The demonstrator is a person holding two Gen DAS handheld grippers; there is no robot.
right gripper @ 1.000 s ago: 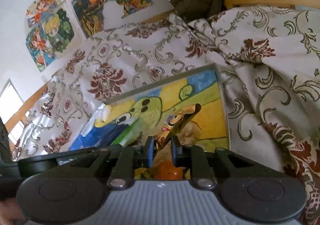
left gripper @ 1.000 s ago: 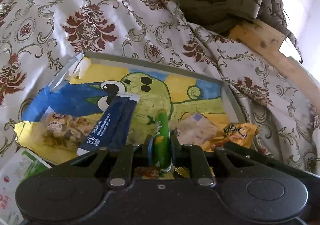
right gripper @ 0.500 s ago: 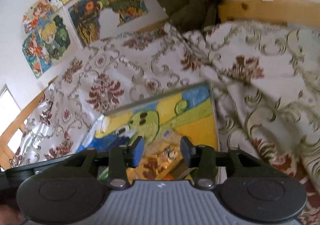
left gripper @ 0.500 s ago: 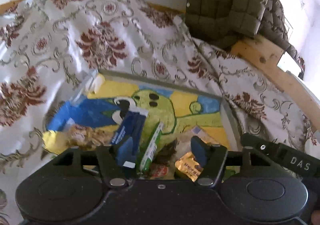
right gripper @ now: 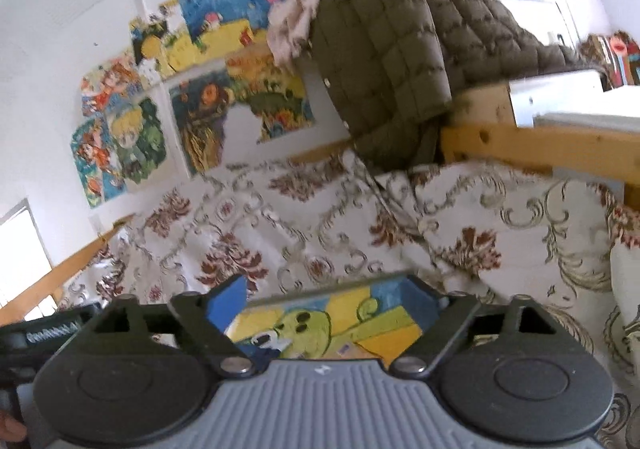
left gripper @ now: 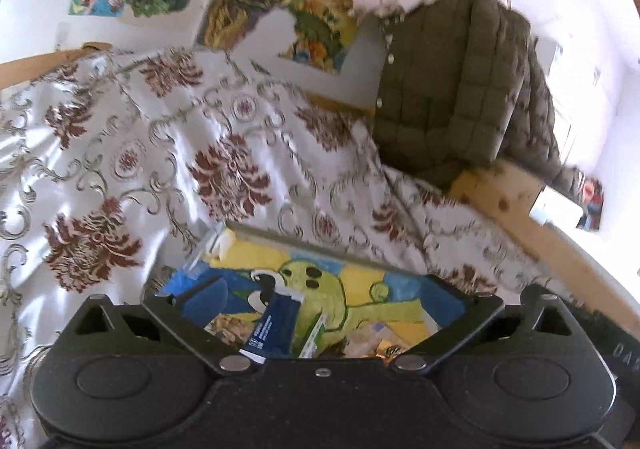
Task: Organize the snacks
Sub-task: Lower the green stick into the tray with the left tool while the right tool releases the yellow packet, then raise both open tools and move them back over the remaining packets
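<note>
Black left gripper [left gripper: 322, 301]: jaws opening, spread wide, nothing between them; snacks sit below and beyond the fingers.
Right gripper [right gripper: 322, 301]: jaws opening too, wide, nothing held.
Snacks: dark blue packet [left gripper: 276, 325], a green-edged pack [left gripper: 316, 337] beside it, a pale nut bag [left gripper: 224, 329] to its left, orange wrapper [left gripper: 390, 349] low right; all lie loose on the painted board [left gripper: 360, 289], partly hidden by the gripper body.
Board: green cartoon creature on yellow and blue, seen in both wrist views [right gripper: 312, 323]; it is the drop spot, I judge.
Step in hand: release looks done. Lift clear before swinging away, so the fingers don't drag a packet off the board. Next pick: approach flat packs by an edge, low and square.
Risk: foil packs slide; the board rests on soft bedding and may tip.
Surface: bed with a white and maroon floral spread [left gripper: 224, 169], rumpled.
Room: olive quilted jacket [left gripper: 452, 89] over a wooden frame [right gripper: 540, 145], children's paintings [right gripper: 200, 97] on a white wall.
</note>
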